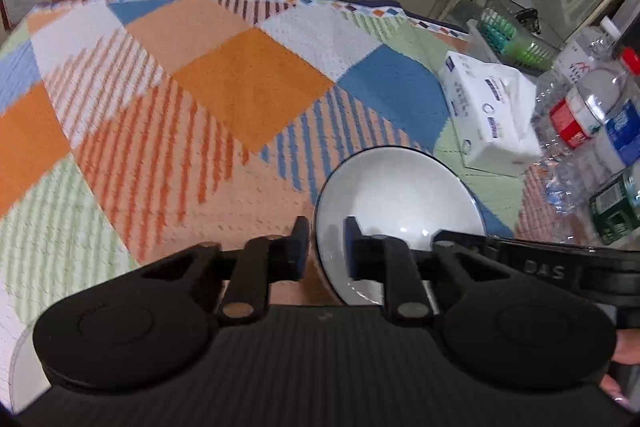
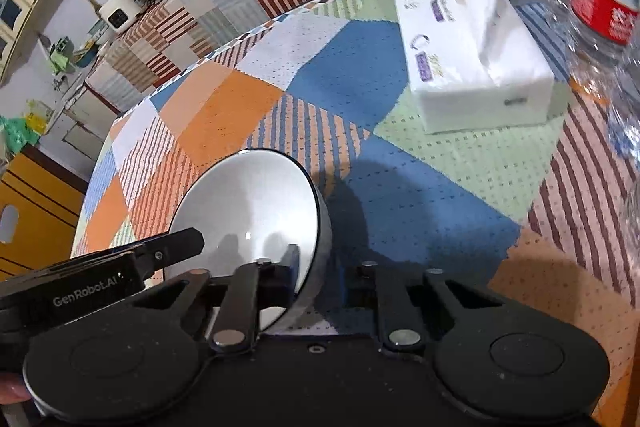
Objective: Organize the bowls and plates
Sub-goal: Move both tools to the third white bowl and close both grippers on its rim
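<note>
White bowl sits low and right of centre in the left wrist frame, on the patterned counter. Both the left gripper and the right gripper are closed on its rim, on opposite sides. Tissue pack lies at upper right.

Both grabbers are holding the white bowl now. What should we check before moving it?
1. Left gripper pinches the bowl rim: ok.
2. Right gripper pinches the rim too: ok.
3. Bowl empty, nothing to spill: ok.
4. Tissue pack apart from the bowl: ok.
5. Water bottles crowd the right side: not ok, steer left.
6. Bowl lifted off the tablecloth: cannot tell.
</note>
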Tool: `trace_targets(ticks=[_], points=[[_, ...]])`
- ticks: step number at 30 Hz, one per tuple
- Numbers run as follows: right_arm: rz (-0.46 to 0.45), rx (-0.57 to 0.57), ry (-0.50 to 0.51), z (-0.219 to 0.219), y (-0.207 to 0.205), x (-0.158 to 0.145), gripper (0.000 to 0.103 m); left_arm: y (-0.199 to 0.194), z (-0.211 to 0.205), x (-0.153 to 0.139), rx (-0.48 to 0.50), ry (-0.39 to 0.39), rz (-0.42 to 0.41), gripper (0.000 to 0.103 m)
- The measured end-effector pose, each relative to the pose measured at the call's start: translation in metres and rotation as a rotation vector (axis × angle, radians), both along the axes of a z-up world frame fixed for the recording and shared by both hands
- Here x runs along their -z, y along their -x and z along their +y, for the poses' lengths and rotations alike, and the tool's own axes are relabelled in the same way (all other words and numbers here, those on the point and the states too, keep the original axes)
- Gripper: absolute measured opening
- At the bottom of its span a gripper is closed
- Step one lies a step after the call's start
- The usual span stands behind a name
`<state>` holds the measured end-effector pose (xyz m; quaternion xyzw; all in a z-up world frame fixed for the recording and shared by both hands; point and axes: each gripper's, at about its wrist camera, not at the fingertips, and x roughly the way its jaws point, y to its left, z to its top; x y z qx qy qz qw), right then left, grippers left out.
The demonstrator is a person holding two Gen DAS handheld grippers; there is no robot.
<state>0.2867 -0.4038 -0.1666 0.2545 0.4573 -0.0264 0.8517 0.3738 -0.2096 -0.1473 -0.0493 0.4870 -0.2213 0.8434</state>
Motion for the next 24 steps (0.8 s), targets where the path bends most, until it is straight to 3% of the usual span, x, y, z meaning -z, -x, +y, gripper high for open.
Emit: trace_targets(ticks=[3, 4, 7, 11, 16, 24], points=[[0.019, 0.004, 0.028, 0.001, -0.001, -0.005, 0.015, 0.000, 0.010, -0.002, -0.040, 0.063, 0.075, 0.016], [0.018, 0.005, 0.032, 0.002, 0.001, -0.009, 0.014, 0.003, 0.012, -0.005, -0.044, 0.071, 0.065, 0.016], [0.019, -0.033, 0.037, 0.006, 0.006, -0.021, 0.014, 0.015, 0.014, -0.024, -0.007, 0.046, 0.036, 0.016], [-0.028, -0.063, 0.018, 0.007, 0.021, -0.047, 0.014, 0.027, 0.020, -0.049, 0.031, 0.020, 0.092, 0.016], [-0.040, -0.105, -0.013, 0.008, 0.043, -0.069, 0.014, 0.059, 0.022, -0.083, 0.089, -0.019, 0.024, 0.016], [-0.062, -0.166, 0.017, 0.019, 0.082, -0.096, 0.014, 0.097, 0.025, -0.103, 0.096, -0.055, 0.111, 0.016]])
